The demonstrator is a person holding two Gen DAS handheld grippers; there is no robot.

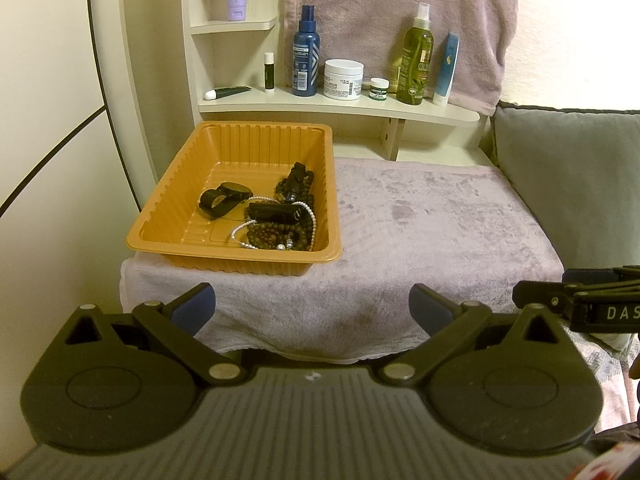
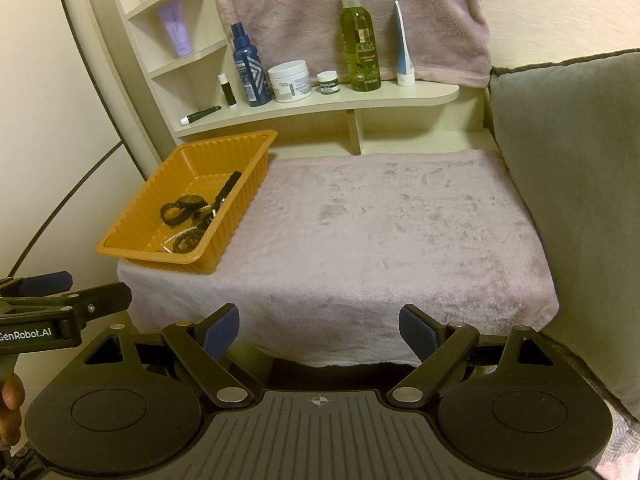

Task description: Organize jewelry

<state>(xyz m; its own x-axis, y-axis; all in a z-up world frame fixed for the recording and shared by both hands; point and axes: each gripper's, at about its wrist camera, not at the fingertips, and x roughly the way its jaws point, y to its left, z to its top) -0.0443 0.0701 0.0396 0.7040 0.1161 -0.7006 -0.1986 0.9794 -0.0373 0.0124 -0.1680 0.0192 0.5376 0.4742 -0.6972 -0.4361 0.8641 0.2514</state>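
Note:
An orange plastic tray (image 1: 168,184) stands on the left of a towel-covered table (image 1: 420,220). In it lie a black watch (image 1: 224,198), a second black watch (image 1: 274,213), a white pearl necklace (image 1: 312,218) and dark brown bead strings (image 1: 272,236). The tray (image 2: 240,196) and its jewelry (image 2: 188,210) also show in the right wrist view. My left gripper (image 1: 312,306) is open and empty, held before the table's front edge. My right gripper (image 2: 320,326) is open and empty, also in front of the table, to the right of the left one.
A cream shelf (image 1: 360,106) behind the table holds a blue spray bottle (image 1: 305,52), a white jar (image 1: 343,79), a green olive bottle (image 1: 416,60) and tubes. A pink towel (image 1: 400,8) hangs behind. A grey cushion (image 1: 568,184) borders the table's right side.

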